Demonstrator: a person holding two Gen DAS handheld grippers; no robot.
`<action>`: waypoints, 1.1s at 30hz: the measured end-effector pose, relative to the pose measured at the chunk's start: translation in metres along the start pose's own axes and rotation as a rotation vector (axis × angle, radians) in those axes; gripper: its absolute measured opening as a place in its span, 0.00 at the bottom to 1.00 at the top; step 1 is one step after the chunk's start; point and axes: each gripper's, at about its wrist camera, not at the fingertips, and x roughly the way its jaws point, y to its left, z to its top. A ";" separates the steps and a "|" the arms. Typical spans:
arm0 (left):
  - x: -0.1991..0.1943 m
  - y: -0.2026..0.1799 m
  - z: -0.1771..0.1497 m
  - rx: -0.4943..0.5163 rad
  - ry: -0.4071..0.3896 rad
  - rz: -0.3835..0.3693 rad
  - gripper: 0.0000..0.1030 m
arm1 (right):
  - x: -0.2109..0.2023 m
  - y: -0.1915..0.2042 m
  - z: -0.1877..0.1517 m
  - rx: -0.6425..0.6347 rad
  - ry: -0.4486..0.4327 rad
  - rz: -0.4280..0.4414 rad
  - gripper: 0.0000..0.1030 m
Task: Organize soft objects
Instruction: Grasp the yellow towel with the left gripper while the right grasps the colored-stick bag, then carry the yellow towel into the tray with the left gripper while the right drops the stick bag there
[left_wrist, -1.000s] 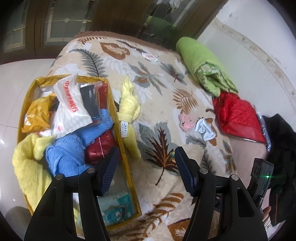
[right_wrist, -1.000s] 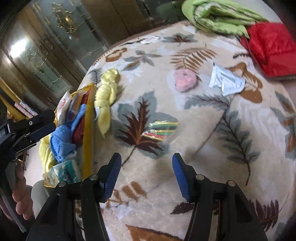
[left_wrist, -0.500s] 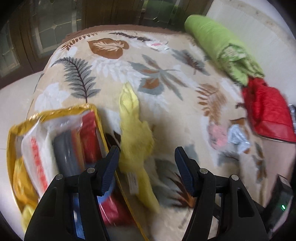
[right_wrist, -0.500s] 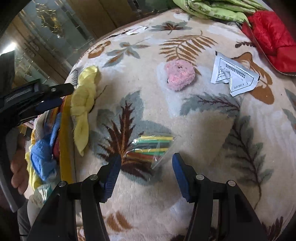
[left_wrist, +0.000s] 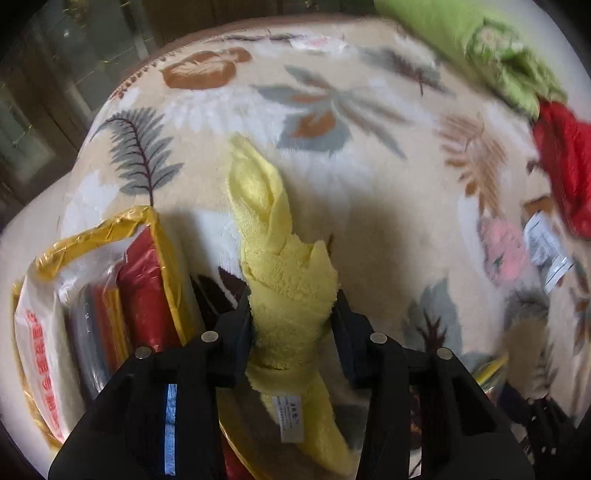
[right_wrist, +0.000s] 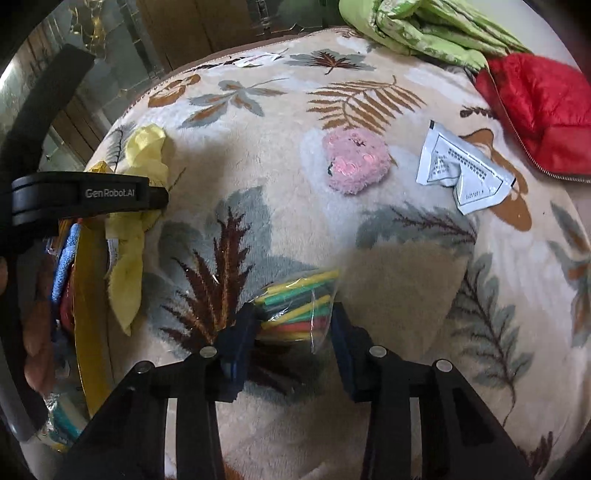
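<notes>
Both grippers, ours, are now closing: left gripper pinching the yellow towel, right gripper seemingly around the bag of coloured sticks, so both pickups have begun.

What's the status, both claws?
Left claw closing on yellow towel, pads touching. Right claw closing around bag of coloured sticks. Gold bin beside towel; nothing blocking.

The towel lies on the blanket just right of the storage box. Right of it sits my bag of tubes, with the plush toy and sachet behind.
</notes>
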 end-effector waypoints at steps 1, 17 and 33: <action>-0.001 -0.002 -0.002 0.008 -0.003 0.006 0.36 | 0.000 0.000 -0.001 -0.005 -0.004 -0.006 0.38; -0.081 0.004 -0.078 -0.167 -0.071 -0.376 0.34 | -0.060 -0.009 -0.024 0.052 -0.072 0.142 0.37; -0.213 0.130 -0.161 -0.363 -0.235 -0.471 0.34 | -0.134 0.094 -0.034 -0.159 -0.149 0.378 0.37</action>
